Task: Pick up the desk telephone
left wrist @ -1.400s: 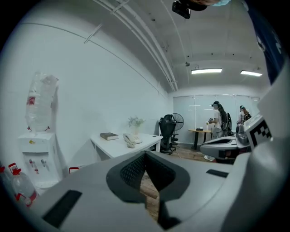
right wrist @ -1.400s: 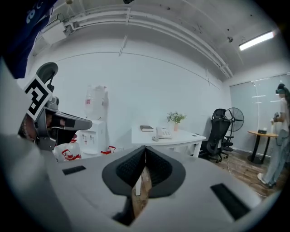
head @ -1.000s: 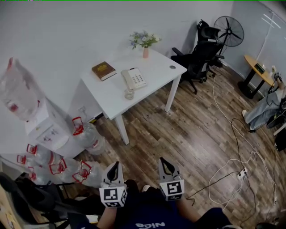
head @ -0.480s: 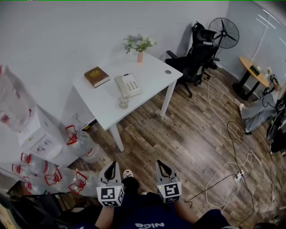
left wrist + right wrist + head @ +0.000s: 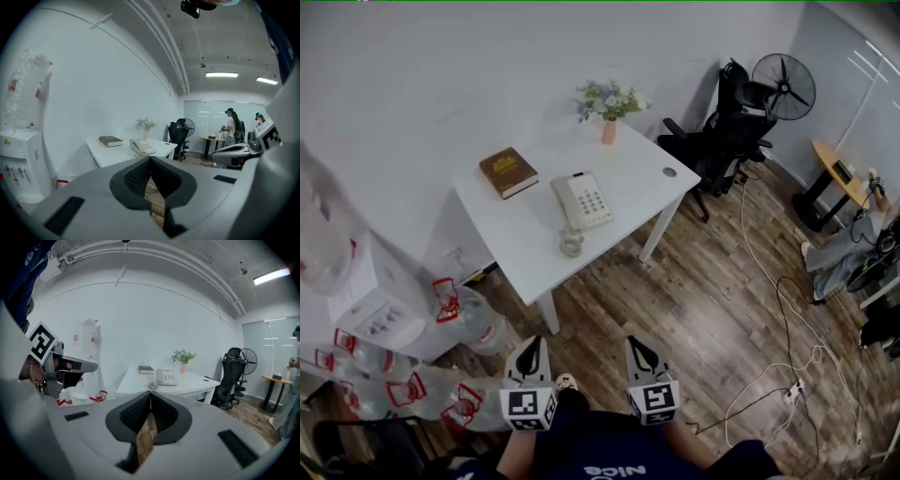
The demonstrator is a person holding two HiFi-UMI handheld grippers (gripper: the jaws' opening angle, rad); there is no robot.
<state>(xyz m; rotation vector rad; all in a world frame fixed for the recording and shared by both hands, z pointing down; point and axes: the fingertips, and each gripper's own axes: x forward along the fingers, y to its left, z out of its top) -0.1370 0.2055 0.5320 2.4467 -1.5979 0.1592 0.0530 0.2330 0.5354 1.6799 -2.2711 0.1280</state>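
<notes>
Fingers (image 5: 137,177) pressed together on both grippers, nothing between. Desk telephone (image 5: 583,200) lies flat mid-worktop (image 5: 511,230), keypad up; what looks like coiled cord (image 5: 571,244) just in front of it. Book (image 5: 507,172) and flower vase (image 5: 608,129) sit apart, leaving phone free to reach. Left gripper (image 5: 532,345) and right gripper (image 5: 638,343) held low by body, well apart from phone: likely approach. Fingers need spreading before grasp.

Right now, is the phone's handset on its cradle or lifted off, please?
On its cradle: the handset lies flat along the phone on the table.
</notes>
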